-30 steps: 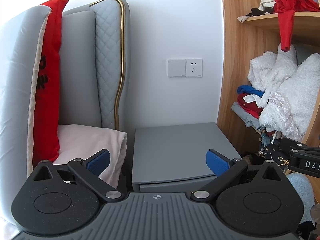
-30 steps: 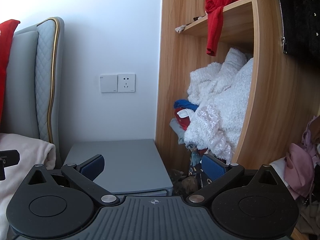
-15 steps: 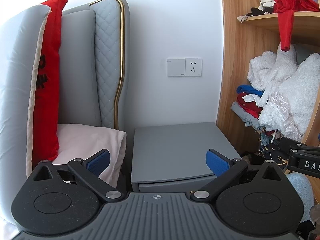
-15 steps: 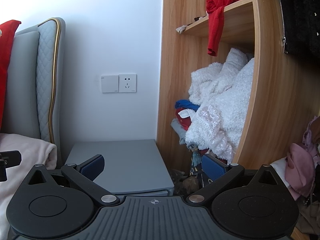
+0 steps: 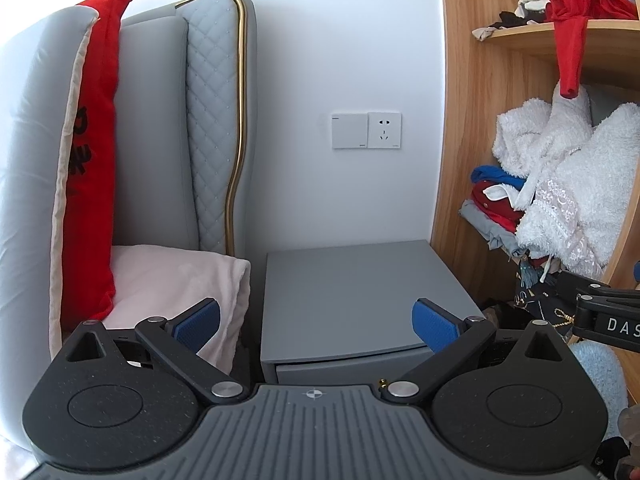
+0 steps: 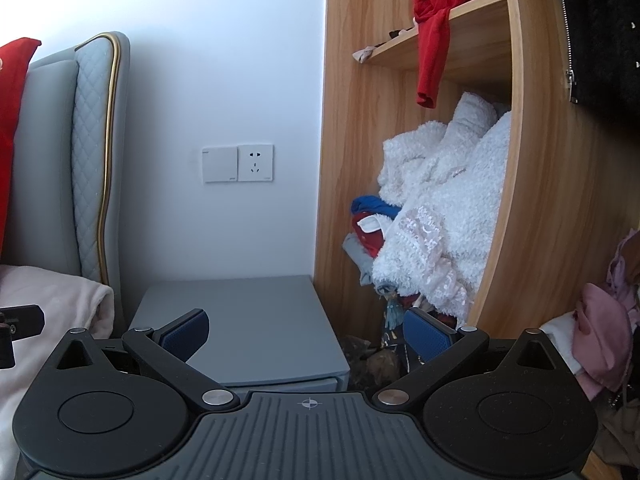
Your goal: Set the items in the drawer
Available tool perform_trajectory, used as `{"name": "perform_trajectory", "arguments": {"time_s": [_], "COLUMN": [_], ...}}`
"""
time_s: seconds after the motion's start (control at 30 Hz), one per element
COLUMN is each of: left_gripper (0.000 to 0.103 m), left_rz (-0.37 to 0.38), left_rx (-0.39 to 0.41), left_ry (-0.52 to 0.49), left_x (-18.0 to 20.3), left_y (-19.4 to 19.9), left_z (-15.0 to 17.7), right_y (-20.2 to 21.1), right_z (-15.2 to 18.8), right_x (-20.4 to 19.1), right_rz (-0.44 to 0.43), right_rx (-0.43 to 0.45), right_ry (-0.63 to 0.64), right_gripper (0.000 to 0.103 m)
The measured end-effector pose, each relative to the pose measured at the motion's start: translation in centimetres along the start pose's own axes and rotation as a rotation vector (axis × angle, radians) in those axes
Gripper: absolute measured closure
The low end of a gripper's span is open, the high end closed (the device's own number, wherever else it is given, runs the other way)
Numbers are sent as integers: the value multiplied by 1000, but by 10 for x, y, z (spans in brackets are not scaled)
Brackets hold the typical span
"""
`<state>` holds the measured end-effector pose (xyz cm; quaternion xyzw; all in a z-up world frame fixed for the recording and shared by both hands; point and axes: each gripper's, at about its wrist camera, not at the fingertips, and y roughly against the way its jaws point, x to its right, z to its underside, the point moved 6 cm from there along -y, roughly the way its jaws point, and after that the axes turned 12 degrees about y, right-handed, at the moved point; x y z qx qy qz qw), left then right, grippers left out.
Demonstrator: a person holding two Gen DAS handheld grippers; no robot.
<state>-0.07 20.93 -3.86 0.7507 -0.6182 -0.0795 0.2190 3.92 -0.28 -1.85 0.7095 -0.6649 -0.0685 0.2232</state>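
With both the left gripper point(image 5: 316, 326) and right gripper point(image 6: 306, 336) spread wide and empty, the nightstand point(image 5: 356, 296) drawer point(image 5: 344, 370) could easily be missed, since its handle can't be seen.

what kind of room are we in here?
Most likely a bedroom. A padded grey headboard with gold trim stands beside a low grey nightstand, and an open wooden wardrobe next to it is stuffed with clothes, including white fluffy garments. Both tongs are open and empty.
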Motion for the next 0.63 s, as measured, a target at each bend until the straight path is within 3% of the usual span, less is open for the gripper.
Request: {"name": "perform_trajectory", "arguments": {"time_s": [0.63], "left_gripper": [0], "left_rz": [5], "left_rx": [-3], "left_ry": [-1], "left_x": [0], "left_y": [-1], "left_z": [0], "right_y": [-1], "right_z": [0], "right_x": [-1], "right_rz": [1], "right_rx": [-5], "right_ry": [-5], "right_gripper": [0]}}
